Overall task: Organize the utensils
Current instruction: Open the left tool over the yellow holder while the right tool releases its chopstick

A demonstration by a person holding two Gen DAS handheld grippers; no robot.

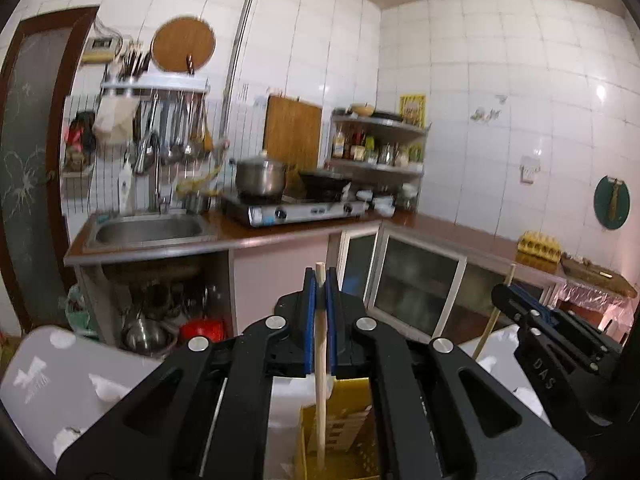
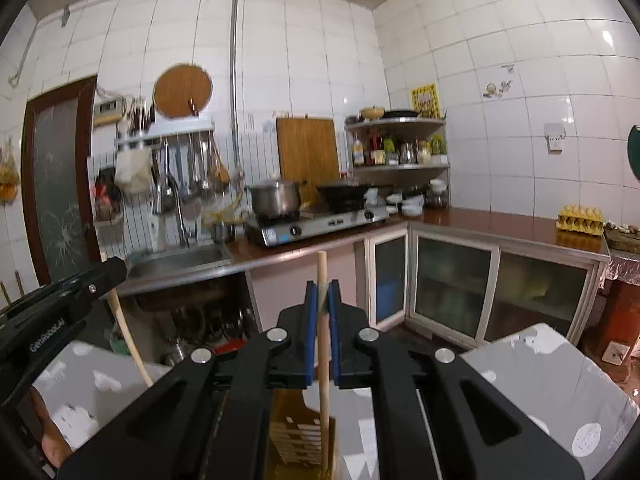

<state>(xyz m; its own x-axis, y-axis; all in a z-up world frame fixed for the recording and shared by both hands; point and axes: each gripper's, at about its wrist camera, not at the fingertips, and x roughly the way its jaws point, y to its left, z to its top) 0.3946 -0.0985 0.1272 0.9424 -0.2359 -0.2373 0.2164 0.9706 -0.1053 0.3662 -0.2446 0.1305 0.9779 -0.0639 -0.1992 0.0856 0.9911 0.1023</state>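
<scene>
- Two tools show, each pinching its own wooden stick upright between blue pads.
- Left tool [image 1: 320, 280] has its pads pressed onto the left stick [image 1: 321, 360], whose tip stands just above them; the lower end drops toward the yellow basket [image 1: 352, 400].
- In the left view, that basket sits right below the tool, on a pale desk [image 1: 60, 380] with white blotches.
- Right tool [image 2: 321, 292] grips the right stick [image 2: 323, 352] the same way, pads closed on it, tip rising just above them.
- Below the right tool a slotted yellowish holder [image 2: 296, 436] sits with the stick's lower end at it; it may be the same basket, but I cannot tell.
- Each tool shows in the other's view: the right one [image 1: 520, 304] to the right of the basket with its stick [image 1: 494, 316] slanting, and the left one [image 2: 80, 284] at the left edge with its stick [image 2: 128, 340] curving down.
- Part of a hand [image 2: 48, 436] shows at the lower left of the right view, under the left tool.
- Beyond the basket a brown counter [image 1: 280, 236] runs along the tiled wall and turns a corner.
- On that counter, a sink [image 1: 148, 230] lies at the left, and a stove [image 1: 296, 208] beside it carries a steel pot [image 1: 260, 176] and a dark wok [image 1: 324, 184].
- Above the sink, a rack [image 1: 156, 86] hangs ladles.
- An egg tray [image 1: 538, 246] rests at the counter's right end.
</scene>
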